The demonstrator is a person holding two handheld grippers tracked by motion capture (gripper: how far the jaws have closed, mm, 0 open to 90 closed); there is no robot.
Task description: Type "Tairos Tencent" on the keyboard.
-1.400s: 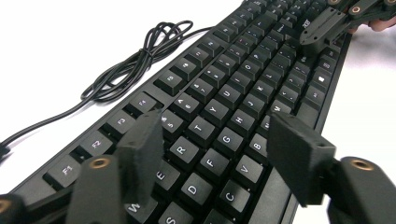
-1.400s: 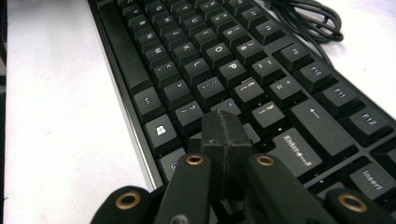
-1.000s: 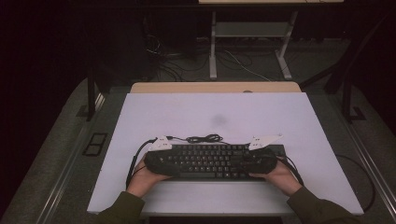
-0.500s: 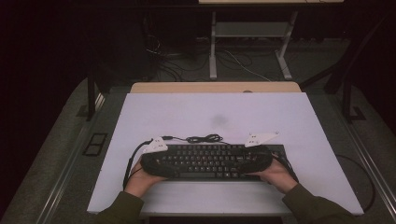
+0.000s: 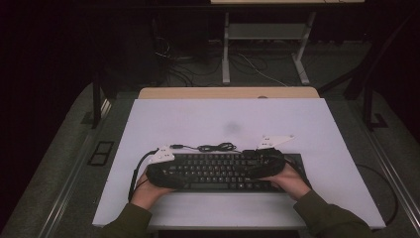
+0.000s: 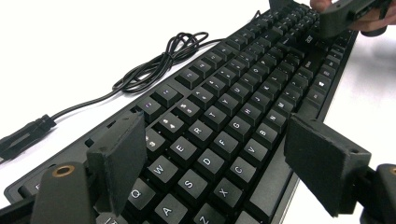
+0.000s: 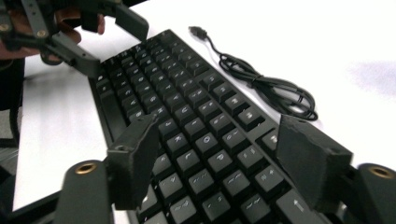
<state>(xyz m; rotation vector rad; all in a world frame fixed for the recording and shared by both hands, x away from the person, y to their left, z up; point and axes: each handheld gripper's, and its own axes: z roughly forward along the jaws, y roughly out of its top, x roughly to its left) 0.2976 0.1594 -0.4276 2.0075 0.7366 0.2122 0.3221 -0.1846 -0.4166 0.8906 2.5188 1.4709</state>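
Black full-size computer keyboard (image 5: 223, 171) lying flat on the white table top (image 5: 307, 129), near its front edge, one gripper over each end. Left gripper (image 6: 219, 170) hovering above the left end, jaws spread wide: one pad over the number row, the other past the front edge near the space bar, Q, W, A and S keys straight below between them. No pad seen pressing on the case. In the high view, left gripper (image 5: 163, 171) over that same end, hand behind it at the table's front. Right gripper (image 7: 224, 163) over the opposite end, jaws just opened and now spread, one pad toward the front edge of the case, the other beyond the back row of keys; keys between the pads, nothing clamped. Seen from above, right gripper (image 5: 265, 161) raised a little over the right-hand keys. Thin black cable (image 7: 266, 86) in a loose coil on the table behind the back edge, off to the far-jaw side of each gripper, its plug (image 7: 198, 31) lying free on the white surface. Contact between cable and keyboard case: cannot tell.
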